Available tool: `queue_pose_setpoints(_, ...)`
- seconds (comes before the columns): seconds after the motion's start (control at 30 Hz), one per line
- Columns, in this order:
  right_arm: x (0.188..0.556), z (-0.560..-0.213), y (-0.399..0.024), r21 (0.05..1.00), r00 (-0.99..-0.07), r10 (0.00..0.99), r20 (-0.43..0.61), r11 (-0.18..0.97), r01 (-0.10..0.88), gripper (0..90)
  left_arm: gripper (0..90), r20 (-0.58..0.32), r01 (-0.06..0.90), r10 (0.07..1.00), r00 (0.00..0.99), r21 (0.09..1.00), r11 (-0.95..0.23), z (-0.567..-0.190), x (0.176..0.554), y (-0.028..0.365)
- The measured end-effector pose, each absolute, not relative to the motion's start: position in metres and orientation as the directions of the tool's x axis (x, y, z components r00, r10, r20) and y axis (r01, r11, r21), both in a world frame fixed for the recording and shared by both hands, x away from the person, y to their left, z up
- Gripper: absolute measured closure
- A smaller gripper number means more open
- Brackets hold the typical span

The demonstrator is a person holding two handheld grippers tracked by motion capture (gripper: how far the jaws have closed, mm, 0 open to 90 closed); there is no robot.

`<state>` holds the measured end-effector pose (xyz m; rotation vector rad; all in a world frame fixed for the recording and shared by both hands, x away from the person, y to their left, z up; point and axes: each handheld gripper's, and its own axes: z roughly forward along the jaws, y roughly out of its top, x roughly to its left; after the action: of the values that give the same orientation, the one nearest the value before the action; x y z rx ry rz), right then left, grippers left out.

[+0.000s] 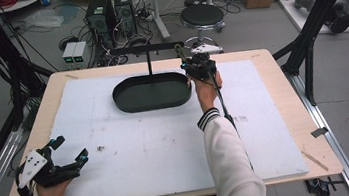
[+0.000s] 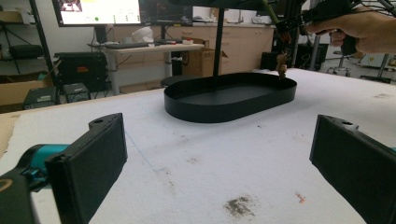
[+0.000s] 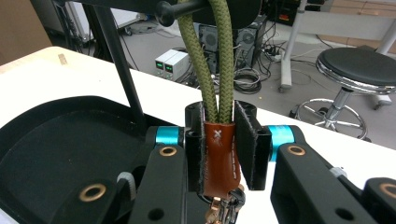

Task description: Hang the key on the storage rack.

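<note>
Down at about eight o'clock on the white mat (image 1: 168, 144), the left gripper (image 1: 71, 152) rests low in the person's left hand (image 1: 49, 194), jaws spread wide with bare mat between them; in the left gripper view those two black pads (image 2: 100, 158) stand far apart at either side. Moving toward the middle, at roughly twelve o'clock on the mat sits the black oval tray (image 1: 152, 100), with a thin black stand (image 1: 148, 63) rising from it and a crossbar on top. On to the right, at about one o'clock, the right gripper (image 1: 193, 61) is held up by the person's right hand (image 1: 205, 86), a white sleeve (image 1: 230, 161) trailing back to six o'clock. In the right gripper view its jaws are clamped on the brown leather tab (image 3: 221, 156) of an olive green rope loop (image 3: 219, 56), which hangs over a black peg (image 3: 180, 8) at twelve o'clock, above the tray's right end. Metal clips (image 3: 226, 205) dangle below the tab.
</note>
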<state>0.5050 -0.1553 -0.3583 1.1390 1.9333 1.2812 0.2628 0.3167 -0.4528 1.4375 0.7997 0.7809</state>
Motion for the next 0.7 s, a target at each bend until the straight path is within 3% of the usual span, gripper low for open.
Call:
queue_pose_setpoints(0.1,0.505,-0.358,-0.155,0.918,-0.483,0.875,0.001,0.191,0.347,72.5,4.4,-0.003,0.017,0.849,0.529,1.000,-0.007,-0.453,0.263,0.316)
queue_pose_setpoints(0.17,0.505,-0.358,-0.156,0.919,-0.497,0.867,0.016,0.184,0.349,63.8,4.4,-0.003,0.017,0.848,0.529,1.000,-0.007,-0.453,0.263,0.317)
queue_pose_setpoints(0.3,0.506,-0.359,-0.160,0.925,-0.485,0.872,0.067,0.127,0.357,13.0,4.4,-0.005,0.021,0.850,0.527,1.000,-0.007,-0.453,0.263,0.317)
queue_pose_setpoints(0.37,0.502,-0.357,-0.160,0.916,-0.468,0.882,0.057,0.140,0.375,0.3,4.4,-0.013,0.026,0.851,0.526,1.000,-0.001,-0.453,0.264,0.317)
queue_pose_setpoints(0.7,0.448,-0.336,-0.194,0.950,-0.614,0.789,0.011,0.183,0.252,0.3,4.4,-0.011,0.022,0.851,0.526,1.000,-0.001,-0.453,0.263,0.317)
